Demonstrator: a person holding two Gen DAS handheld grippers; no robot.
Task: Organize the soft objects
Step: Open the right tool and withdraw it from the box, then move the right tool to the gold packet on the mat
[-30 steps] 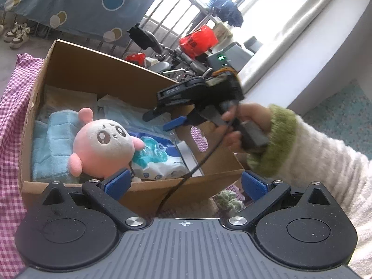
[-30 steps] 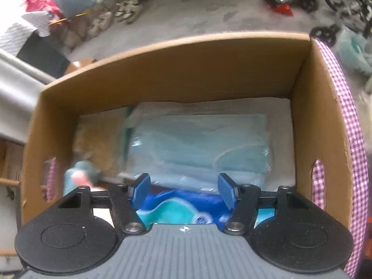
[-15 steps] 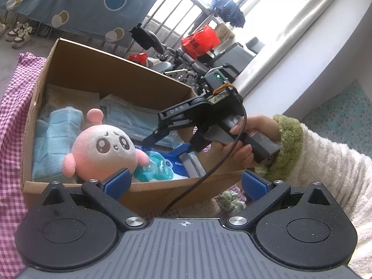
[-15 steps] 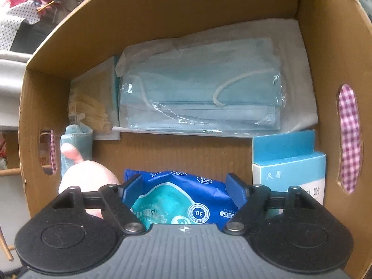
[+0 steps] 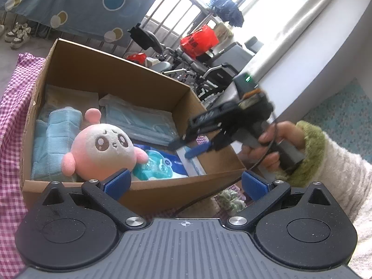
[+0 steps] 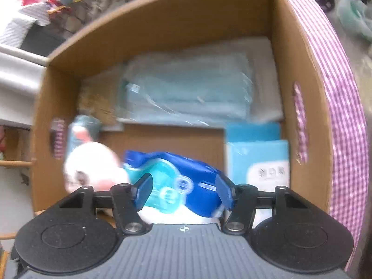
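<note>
A cardboard box holds a pink round plush, folded light-blue towels, bagged face masks, a blue wipes pack and a light-blue carton. My left gripper is open and empty in front of the box's near wall. My right gripper is open over the box's right side, above the wipes pack. In the right wrist view the right gripper is empty, and the plush and masks are blurred.
The box stands on a purple gingham cloth. A small green-white soft thing lies on the cloth by the box's near right corner. Wheelchairs, a red bag and railings stand behind the box.
My right gripper has drawn back and up toward the box's right edge, staying open. The view from it has blurred. The left gripper has hardly moved.
</note>
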